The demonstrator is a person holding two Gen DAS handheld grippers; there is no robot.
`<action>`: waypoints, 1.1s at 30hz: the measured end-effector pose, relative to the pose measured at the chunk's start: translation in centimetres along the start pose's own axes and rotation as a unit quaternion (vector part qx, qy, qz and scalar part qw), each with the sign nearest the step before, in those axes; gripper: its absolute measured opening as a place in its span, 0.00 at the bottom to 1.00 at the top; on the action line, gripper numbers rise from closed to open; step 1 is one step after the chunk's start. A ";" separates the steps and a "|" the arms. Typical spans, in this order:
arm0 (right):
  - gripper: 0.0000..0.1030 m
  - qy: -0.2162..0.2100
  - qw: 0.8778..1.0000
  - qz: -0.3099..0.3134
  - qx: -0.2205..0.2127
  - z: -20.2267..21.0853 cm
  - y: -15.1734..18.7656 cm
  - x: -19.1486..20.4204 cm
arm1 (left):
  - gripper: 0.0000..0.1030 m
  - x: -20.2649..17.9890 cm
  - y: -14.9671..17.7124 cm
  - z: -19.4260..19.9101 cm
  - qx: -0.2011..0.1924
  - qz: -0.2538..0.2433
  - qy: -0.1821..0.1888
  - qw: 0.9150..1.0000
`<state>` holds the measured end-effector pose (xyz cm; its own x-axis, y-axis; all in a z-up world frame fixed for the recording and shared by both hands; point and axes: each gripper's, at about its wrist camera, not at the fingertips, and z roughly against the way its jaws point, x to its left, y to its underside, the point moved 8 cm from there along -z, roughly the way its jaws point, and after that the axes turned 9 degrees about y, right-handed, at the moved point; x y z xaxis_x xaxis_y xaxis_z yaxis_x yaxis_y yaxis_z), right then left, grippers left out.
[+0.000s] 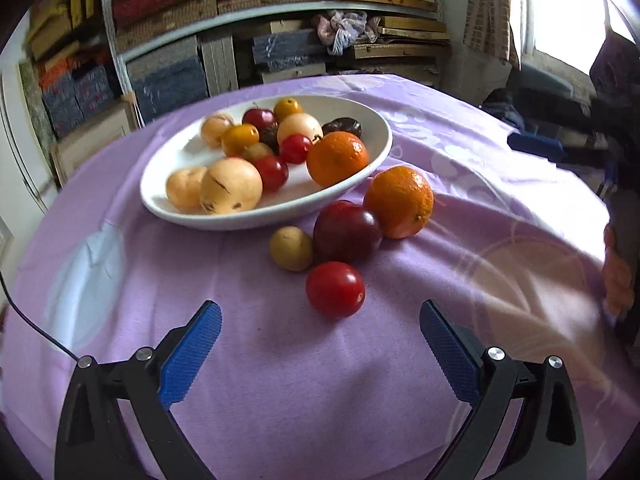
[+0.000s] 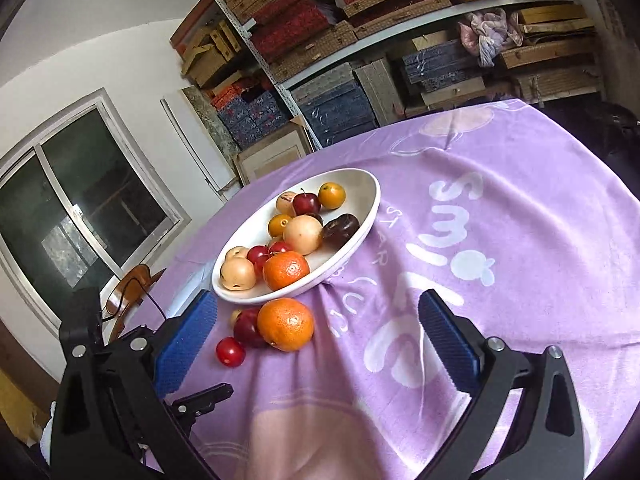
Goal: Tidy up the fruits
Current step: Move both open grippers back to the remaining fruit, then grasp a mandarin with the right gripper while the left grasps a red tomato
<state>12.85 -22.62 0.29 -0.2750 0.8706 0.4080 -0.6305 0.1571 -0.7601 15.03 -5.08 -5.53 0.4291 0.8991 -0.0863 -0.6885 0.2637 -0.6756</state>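
Purple cloth (image 1: 500, 216) covers the whole table, printed with pale shapes and lettering. Shelving packed with boxes stands behind.

White oval dish (image 1: 372, 152) sits toward the far side of the cloth. It already holds most of the fruit: an orange, several pale yellow round fruits, small red and yellow ones, one dark one. Judged well past halfway.

Four pieces remain on the cloth, clustered just beside the dish's near rim: loose orange (image 1: 399, 201), dark red plum (image 1: 346, 232) touching it, small tan fruit (image 1: 291, 248), red tomato (image 1: 335, 289) nearest the camera.

Left gripper (image 1: 320, 320): jaws spread wide, nothing between them, tilted down at the cloth, tomato just ahead of the gap.

Right gripper (image 2: 316, 312): jaws at full spread, empty, view rolled; loose orange lies ahead between the finger lines, untouched.

A hand (image 1: 618, 272) shows at the left view's right edge.
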 end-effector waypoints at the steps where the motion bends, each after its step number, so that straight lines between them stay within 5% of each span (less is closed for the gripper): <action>1: 0.96 0.004 1.000 0.005 0.004 -0.1 0.2 0.1 | 0.97 0.3 0.0 -0.2 0.003 0.017 0.014 1.000; 11: 0.96 0.017 1.000 0.006 0.019 -0.9 0.7 0.1 | 0.97 2.6 0.4 -0.8 0.026 0.058 -0.029 0.998; 19: 0.96 0.035 0.998 0.040 0.021 -1.2 1.2 0.9 | 0.97 5.5 0.1 0.5 0.007 0.101 -0.061 0.993; 27: 0.96 0.035 0.995 0.085 0.030 -1.5 1.8 2.4 | 0.96 2.8 0.2 0.2 0.015 0.063 0.020 0.998; 33: 0.96 0.032 0.995 0.092 0.034 -1.6 2.2 2.7 | 0.75 2.0 1.1 0.6 0.021 0.039 0.015 0.999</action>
<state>11.90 -19.22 -1.05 -0.3447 0.9103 0.2292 -0.6217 -0.0384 -0.7823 14.78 -2.81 -5.96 0.3901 0.9068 -0.1599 -0.7446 0.2085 -0.6341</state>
